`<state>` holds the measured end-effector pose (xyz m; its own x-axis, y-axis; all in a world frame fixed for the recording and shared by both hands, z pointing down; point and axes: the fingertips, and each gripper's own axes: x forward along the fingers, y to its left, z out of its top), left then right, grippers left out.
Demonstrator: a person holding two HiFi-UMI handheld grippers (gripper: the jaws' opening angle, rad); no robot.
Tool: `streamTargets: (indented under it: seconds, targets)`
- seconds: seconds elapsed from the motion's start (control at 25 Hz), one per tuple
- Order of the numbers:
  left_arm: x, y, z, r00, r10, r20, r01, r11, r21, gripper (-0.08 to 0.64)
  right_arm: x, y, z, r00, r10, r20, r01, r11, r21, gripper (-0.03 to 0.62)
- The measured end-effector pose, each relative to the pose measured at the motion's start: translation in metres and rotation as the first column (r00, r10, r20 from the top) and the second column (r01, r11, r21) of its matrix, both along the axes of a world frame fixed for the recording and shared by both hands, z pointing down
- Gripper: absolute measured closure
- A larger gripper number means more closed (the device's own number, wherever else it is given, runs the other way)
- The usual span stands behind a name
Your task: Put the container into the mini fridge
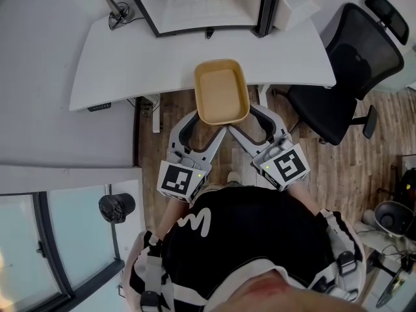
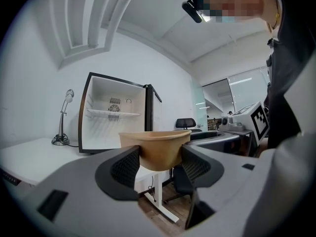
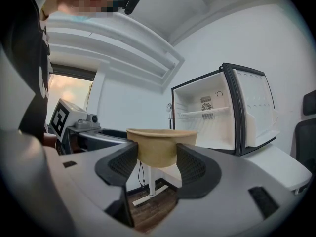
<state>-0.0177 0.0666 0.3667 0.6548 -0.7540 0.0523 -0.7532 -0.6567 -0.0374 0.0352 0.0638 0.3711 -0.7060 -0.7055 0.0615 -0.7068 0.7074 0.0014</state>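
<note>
Container [image 1: 222, 93]: tan, open-topped, empty tub. Probably light and thin-walled, liable to flex if squeezed. Held level above the surface's [image 1: 130, 64] near edge, facing the open mini fridge [image 1: 208, 5]. Left gripper [image 1: 205, 127] and right gripper [image 1: 250, 123] each pinch a near corner under the rim, a sound hold.

The tan, open-topped container [image 1: 221, 93], rectangular with rounded corners, is riding upright and level in the air above the front edge of the white desk [image 1: 130, 64]. The left gripper [image 2: 158, 164] and the right gripper [image 3: 158, 164] are each clamping one of its near corners. Beyond it, the black-framed mini fridge [image 2: 106, 127] is standing on the desk with its door wide open, showing a white interior and a wire shelf.
</note>
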Motion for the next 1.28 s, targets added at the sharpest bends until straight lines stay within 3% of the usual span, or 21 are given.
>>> streamTargets:
  seconds: [0.6, 0.8, 0.92, 1.28]
  targets:
    - [0.013, -0.003, -0.004, 1.000, 0.022, -0.014, -0.022, 1.000, 0.011, 0.290, 0.011, -0.001, 0.001, 1.000, 0.015, 0.001, -0.015, 1.000, 0.006, 0.336]
    - [0.009, -0.003, 0.002, 0.999, -0.012, 0.043, 0.013, 1.000, -0.020, 0.290, 0.008, -0.002, 0.004, 1.000, -0.020, 0.021, 0.020, 1.000, 0.012, 0.336]
    - [0.008, -0.005, 0.002, 1.000, -0.016, 0.009, 0.016, 1.000, -0.003, 0.289, 0.006, -0.004, 0.005, 0.999, -0.026, 0.020, 0.026, 1.000, 0.010, 0.336]
    - [0.006, -0.022, 0.005, 1.000, -0.004, -0.001, 0.004, 1.000, 0.005, 0.290, 0.003, -0.022, 0.007, 1.000, -0.018, 0.015, 0.018, 1.000, -0.003, 0.336]
